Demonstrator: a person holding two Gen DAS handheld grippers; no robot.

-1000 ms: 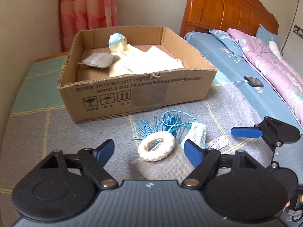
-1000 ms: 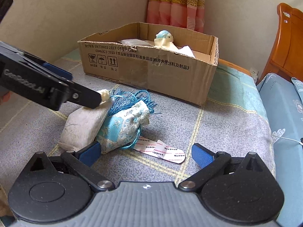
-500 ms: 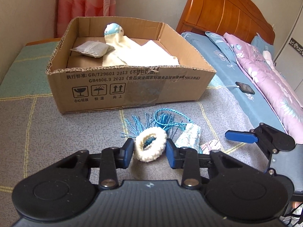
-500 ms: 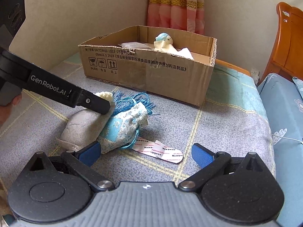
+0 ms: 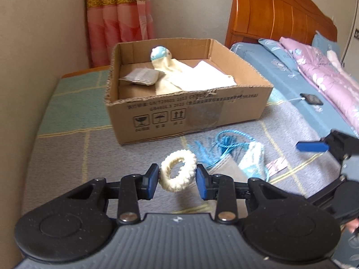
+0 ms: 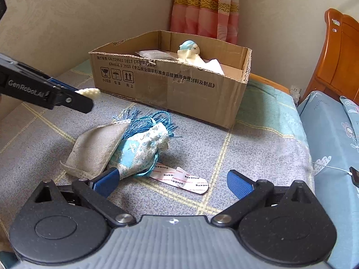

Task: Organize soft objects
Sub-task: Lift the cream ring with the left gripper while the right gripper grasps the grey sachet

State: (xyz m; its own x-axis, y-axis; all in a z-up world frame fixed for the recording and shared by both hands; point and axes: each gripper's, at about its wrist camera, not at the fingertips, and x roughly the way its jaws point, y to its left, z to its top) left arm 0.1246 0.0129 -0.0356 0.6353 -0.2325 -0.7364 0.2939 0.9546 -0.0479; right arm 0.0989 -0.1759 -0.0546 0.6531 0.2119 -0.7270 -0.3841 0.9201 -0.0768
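The left gripper clasps a knitted ring lifted off the bed; the right gripper gapes empty. Several items sit boxed; pouches remain.

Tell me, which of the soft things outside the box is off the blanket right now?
The cream knitted ring, pinched in the left gripper. The grey pouch and the blue lace pouch lie on the blanket.

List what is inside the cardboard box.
Inside the cardboard box lie a grey pouch, a cream cloth doll with a blue-capped head and a folded white cloth. Whatever lies under the cloths, and behind the near wall, is covered.
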